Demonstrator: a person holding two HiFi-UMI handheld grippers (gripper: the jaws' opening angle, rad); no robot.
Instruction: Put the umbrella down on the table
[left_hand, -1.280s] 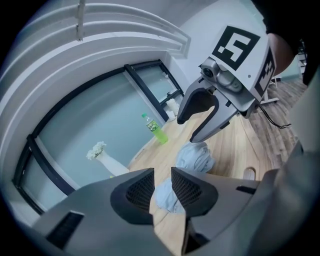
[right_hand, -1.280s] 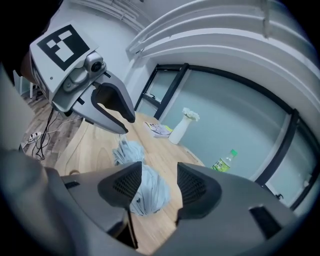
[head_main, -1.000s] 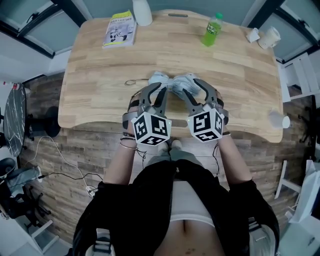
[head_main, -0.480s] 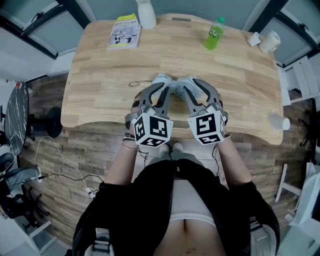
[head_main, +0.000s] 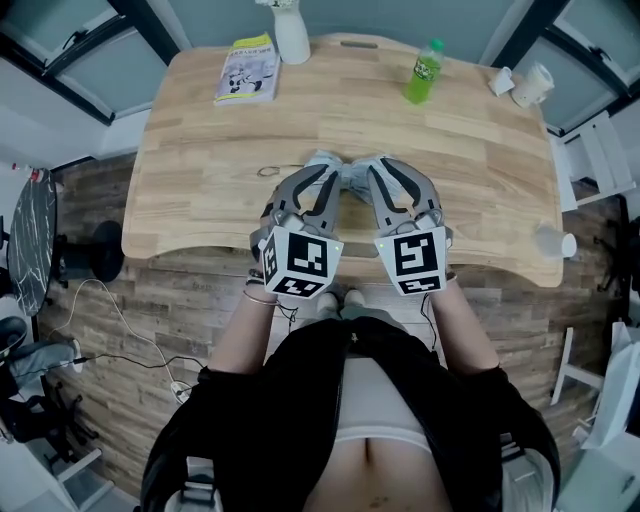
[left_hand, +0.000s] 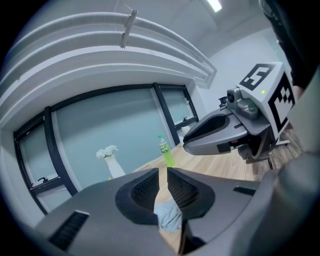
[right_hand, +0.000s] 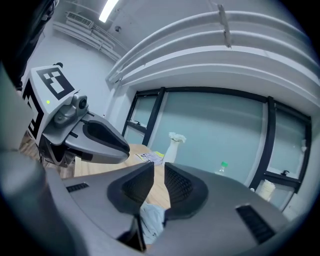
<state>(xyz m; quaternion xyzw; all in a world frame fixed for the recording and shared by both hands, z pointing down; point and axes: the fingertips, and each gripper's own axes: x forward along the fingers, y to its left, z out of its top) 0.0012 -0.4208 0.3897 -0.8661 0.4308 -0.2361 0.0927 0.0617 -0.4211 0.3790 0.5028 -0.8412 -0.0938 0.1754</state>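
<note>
Nothing legible anywhere. Print on yellow booklet (head_main: 246, 70) and label of green bottle (head_main: 424, 72) too small to read. Only square black-and-white codes on left marker cube (head_main: 297, 262) and right marker cube (head_main: 413, 262).

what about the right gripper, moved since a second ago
Yes: the right gripper, jaws just closing on the umbrella, rose; its cube overlaps further past the table's near edge.

One umbrella (head_main: 346, 171), one green bottle (head_main: 424, 72), one booklet (head_main: 246, 72), one vase (head_main: 291, 36)

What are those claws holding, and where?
The folded umbrella: left gripper pinches its left end, right gripper its right end, fingers having just closed further on the fabric.
</note>
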